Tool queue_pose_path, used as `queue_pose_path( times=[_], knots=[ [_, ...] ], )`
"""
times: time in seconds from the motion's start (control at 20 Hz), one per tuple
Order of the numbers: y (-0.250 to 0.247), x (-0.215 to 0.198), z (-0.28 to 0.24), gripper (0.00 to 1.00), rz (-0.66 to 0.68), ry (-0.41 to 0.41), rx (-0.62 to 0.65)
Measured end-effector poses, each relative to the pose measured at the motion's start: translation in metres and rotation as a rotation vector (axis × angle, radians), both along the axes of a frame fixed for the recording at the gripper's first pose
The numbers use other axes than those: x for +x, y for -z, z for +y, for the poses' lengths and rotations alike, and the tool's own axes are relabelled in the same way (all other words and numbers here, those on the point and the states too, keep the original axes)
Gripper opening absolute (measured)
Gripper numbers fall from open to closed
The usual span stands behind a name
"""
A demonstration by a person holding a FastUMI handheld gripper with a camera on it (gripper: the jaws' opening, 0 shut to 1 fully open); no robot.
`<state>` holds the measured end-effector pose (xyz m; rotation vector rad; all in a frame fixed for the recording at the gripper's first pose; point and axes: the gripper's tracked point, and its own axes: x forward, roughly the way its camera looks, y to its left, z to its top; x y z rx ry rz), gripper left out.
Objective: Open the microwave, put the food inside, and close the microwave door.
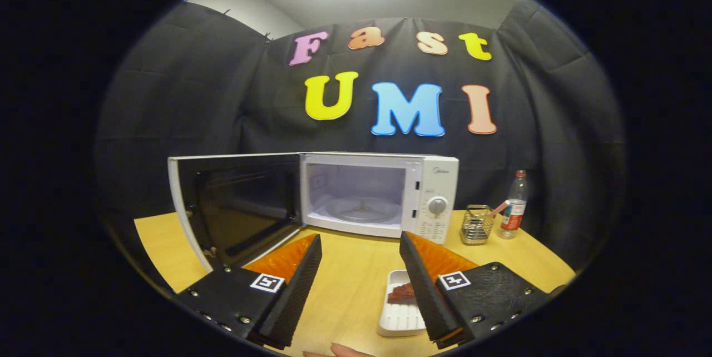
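A white microwave (428,190) stands at the back of the wooden table (350,273). Its door (233,207) is swung wide open to the left, and the cavity with a glass turntable (361,211) shows bare. A white rectangular tray (397,315) with reddish-brown food (401,293) lies on the table close in, partly behind my right finger. My gripper (360,246) is open, well short of the microwave, with nothing between its fingers.
To the right of the microwave stand a small metal wire holder (476,224) and a plastic water bottle (513,205) with a red label. A fingertip of a person's hand (347,351) shows at the near edge of the table.
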<state>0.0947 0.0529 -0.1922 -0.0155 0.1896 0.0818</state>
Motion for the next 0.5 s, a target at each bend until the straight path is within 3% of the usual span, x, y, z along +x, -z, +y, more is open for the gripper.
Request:
queue_pose_path(
  times=[0.15,0.35,0.5],
  knots=[
    [0.017,0.011,-0.041,0.97,0.039,0.061,-0.001],
    [0.045,0.025,-0.091,0.97,0.095,0.182,0.091],
    [0.076,0.037,-0.108,0.97,0.176,0.204,0.215]
  ],
)
